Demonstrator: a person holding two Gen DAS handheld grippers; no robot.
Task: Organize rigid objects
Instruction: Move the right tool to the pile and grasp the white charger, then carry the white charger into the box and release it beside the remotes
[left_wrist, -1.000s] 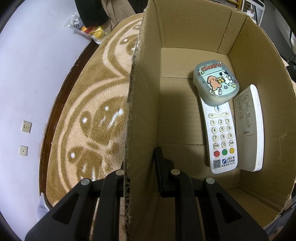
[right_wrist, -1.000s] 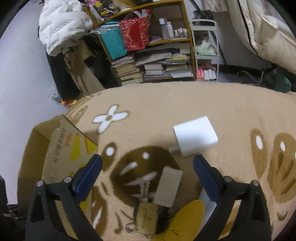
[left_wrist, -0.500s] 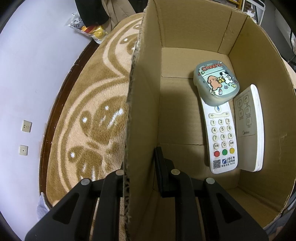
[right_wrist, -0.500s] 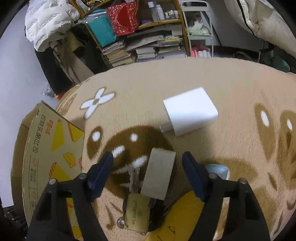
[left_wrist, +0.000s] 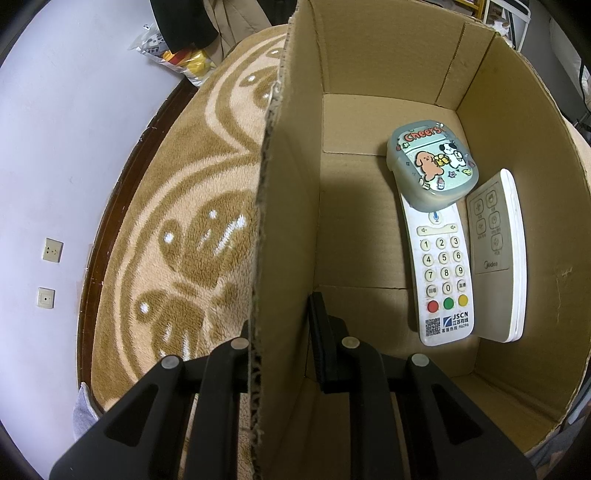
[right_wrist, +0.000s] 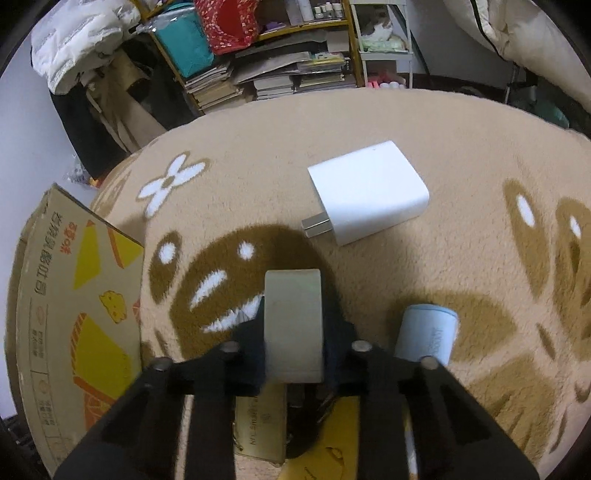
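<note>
My left gripper (left_wrist: 280, 325) is shut on the side wall of the cardboard box (left_wrist: 284, 221), one finger inside and one outside. In the box lie a white keypad remote (left_wrist: 439, 273), a flat white remote (left_wrist: 495, 254) and a grey-green cartoon case (left_wrist: 432, 166). In the right wrist view my right gripper (right_wrist: 293, 328) points down at the rug, its jaws closing. Between them is a grey rectangular tag (right_wrist: 293, 325), and both pads touch its sides. A brass padlock (right_wrist: 258, 424) lies just below the tag.
A white plug charger (right_wrist: 369, 192) lies on the tan patterned rug (right_wrist: 461, 147) beyond the tag. A pale blue cylinder (right_wrist: 424, 332) rests to its right. The printed box (right_wrist: 74, 295) stands at the left. A cluttered bookshelf (right_wrist: 280, 66) lines the far side.
My right gripper sank onto the rug and its wide-open jaws closed in on the grey tag. The left gripper stayed on the box wall.
</note>
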